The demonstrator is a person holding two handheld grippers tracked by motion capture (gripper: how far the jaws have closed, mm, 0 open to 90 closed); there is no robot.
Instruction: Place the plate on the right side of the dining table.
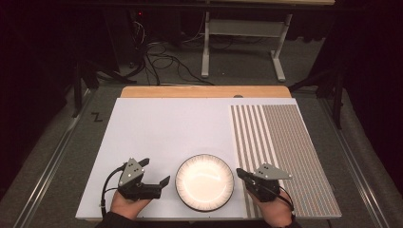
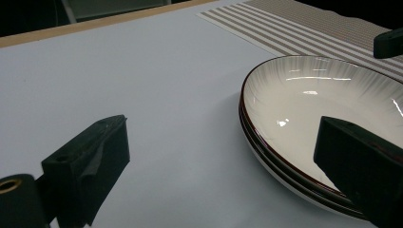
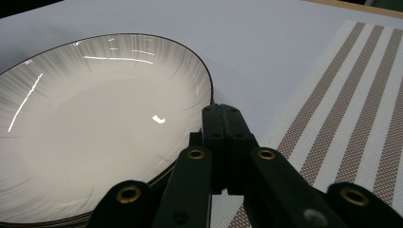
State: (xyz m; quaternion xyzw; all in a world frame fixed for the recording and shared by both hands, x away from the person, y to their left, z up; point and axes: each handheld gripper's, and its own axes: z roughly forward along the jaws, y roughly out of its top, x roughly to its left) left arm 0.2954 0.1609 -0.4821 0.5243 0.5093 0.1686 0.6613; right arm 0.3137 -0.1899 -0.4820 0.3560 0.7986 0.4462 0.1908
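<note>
High view: white plate (image 1: 205, 182) with dark rim sits near front edge of the bench (image 1: 166, 128), between both hands. Left hand-held gripper (image 1: 158, 172) just left of plate, jaws spread wide, nothing between them. Right hand-held gripper (image 1: 239, 173) at plate's right rim, jaws pressed together, pinching nothing. Striped mat (image 1: 280, 152) covers right side of the bench. Right gripper view: closed tips (image 3: 222, 111) just beside the plate's rim (image 3: 204, 71).
</note>
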